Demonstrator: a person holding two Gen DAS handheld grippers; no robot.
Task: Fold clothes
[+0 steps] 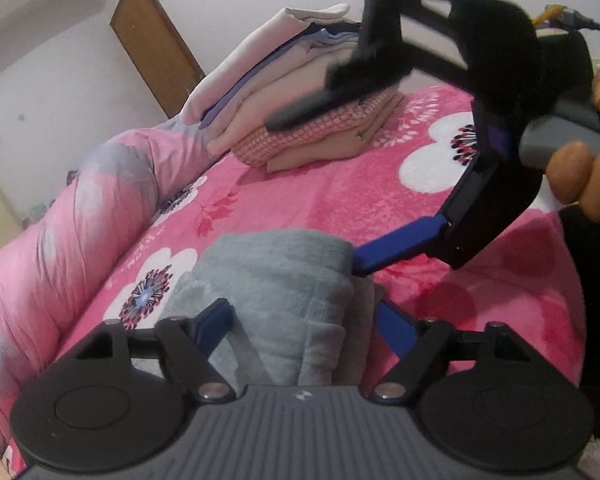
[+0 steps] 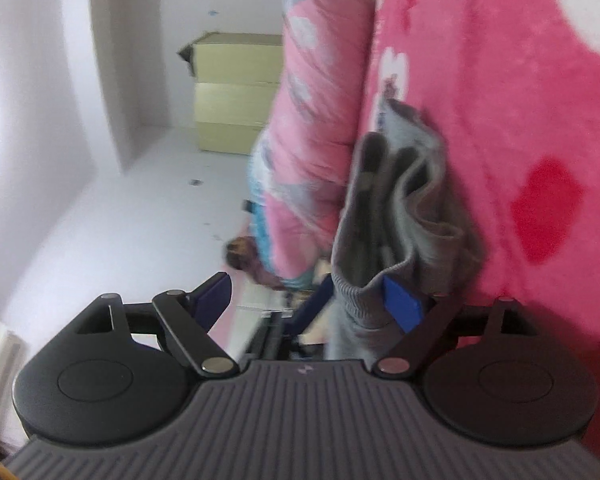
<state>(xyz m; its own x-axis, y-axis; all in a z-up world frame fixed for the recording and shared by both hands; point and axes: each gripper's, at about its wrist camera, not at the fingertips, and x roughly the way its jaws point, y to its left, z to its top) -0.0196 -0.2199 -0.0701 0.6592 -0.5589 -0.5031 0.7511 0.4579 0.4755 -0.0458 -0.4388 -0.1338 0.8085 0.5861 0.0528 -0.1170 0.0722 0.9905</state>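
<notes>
Grey garment [image 1: 276, 292] folded on the pink bed blanket [image 1: 340, 196], just in front of me. My left hand-held gripper [image 1: 304, 328] is wide, straddling its near end, pads not pressing. My right hand-held gripper [image 1: 384, 192] is wide too, but a grey cuff [image 2: 364, 300] is draped over one finger [image 2: 400, 304]. Risk: pull away and that snagged edge undoes the fold. Finished stack [image 1: 300, 92] sits well apart.

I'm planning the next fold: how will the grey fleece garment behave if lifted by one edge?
The grey fleece garment is probably floppy: its edges droop in loose waves. It is likely light yet bulky, given the thick pile. Its folded layers would probably slump apart.
</notes>
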